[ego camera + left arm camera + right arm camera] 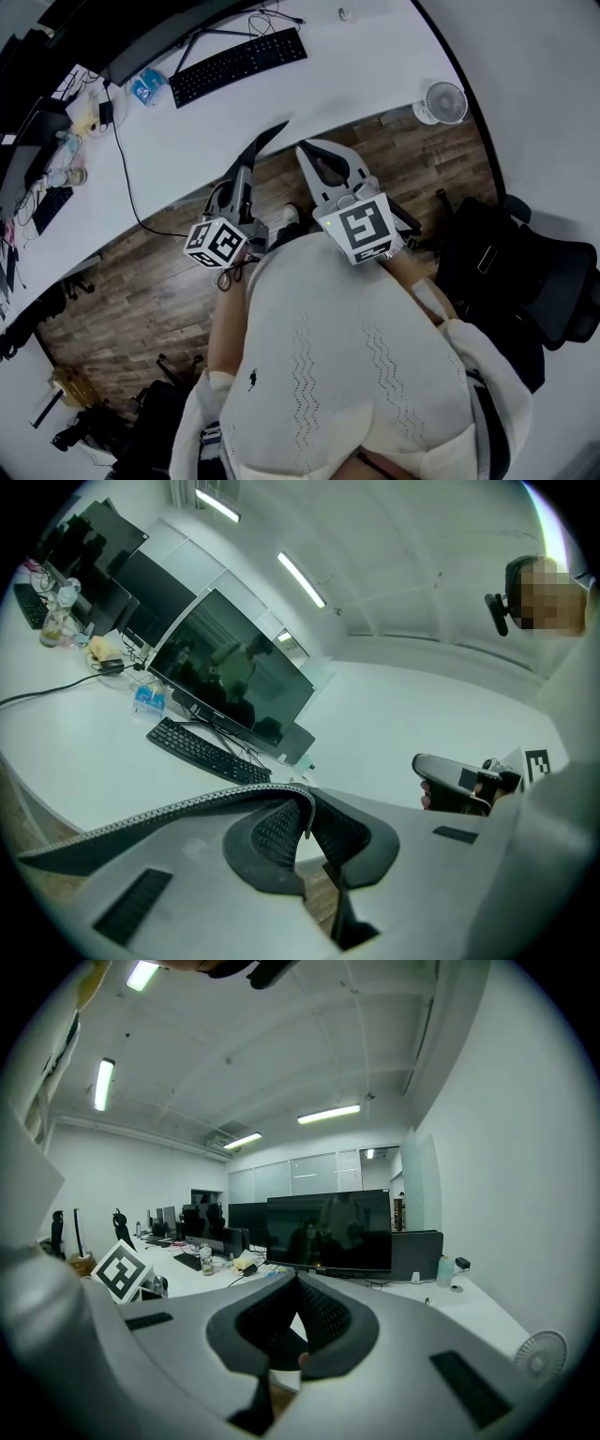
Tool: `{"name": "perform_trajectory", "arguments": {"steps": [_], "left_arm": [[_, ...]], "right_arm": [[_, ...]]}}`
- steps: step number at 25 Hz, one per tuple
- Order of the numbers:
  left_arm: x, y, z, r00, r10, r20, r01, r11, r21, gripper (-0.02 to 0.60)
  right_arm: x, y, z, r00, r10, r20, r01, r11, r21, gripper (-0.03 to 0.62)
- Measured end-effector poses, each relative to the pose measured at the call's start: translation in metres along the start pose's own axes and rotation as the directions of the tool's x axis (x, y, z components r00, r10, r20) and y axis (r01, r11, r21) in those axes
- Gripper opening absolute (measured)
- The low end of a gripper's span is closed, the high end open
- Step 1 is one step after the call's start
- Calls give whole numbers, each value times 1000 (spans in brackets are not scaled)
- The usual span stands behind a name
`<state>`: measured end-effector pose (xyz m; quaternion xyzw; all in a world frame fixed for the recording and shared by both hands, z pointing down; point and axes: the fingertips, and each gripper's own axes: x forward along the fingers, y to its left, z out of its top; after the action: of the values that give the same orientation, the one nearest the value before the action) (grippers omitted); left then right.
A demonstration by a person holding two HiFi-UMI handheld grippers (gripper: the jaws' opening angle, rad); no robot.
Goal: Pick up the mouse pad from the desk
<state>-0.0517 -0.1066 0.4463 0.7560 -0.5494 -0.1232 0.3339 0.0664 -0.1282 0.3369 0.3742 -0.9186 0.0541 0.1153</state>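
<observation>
Holding the mouse pad (169,810) pinched in my left gripper (307,803) at the desk (375,66) edge, mid-frame; right gripper (296,1283) closed, empty.

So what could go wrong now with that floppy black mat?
The thin black mouse pad is pinched only at its edge by the left gripper's jaw tips, so it might slip out and drop to the wooden floor. Its far end looks close to the white desk's edge and could catch there. The right gripper is shut and empty, so no backup.
</observation>
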Motion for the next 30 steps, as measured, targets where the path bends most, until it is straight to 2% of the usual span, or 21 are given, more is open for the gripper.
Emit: {"name": "perform_trajectory", "arguments": {"steps": [10,14,21,26,30], "left_arm": [[-3,-10,33,996,-9,84,8,1000,14,23],[-10,-23,53,991,-20,132,14,999,43,23],[-18,-46,90,980,-30,195,-4,985,171,23],[-23,-54,109,976,-15,219,-53,953,300,23],[-28,-56,121,967,12,255,-106,927,359,23]], "right_arm": [[1,-2,4,1000,0,10,0,1000,-8,2],[0,-1,6,1000,1,14,-1,1000,-12,2],[3,4,13,999,11,33,-10,1000,-26,2],[5,3,20,999,8,47,-6,999,-42,2],[3,-5,32,997,-10,72,14,998,-58,2]]}}
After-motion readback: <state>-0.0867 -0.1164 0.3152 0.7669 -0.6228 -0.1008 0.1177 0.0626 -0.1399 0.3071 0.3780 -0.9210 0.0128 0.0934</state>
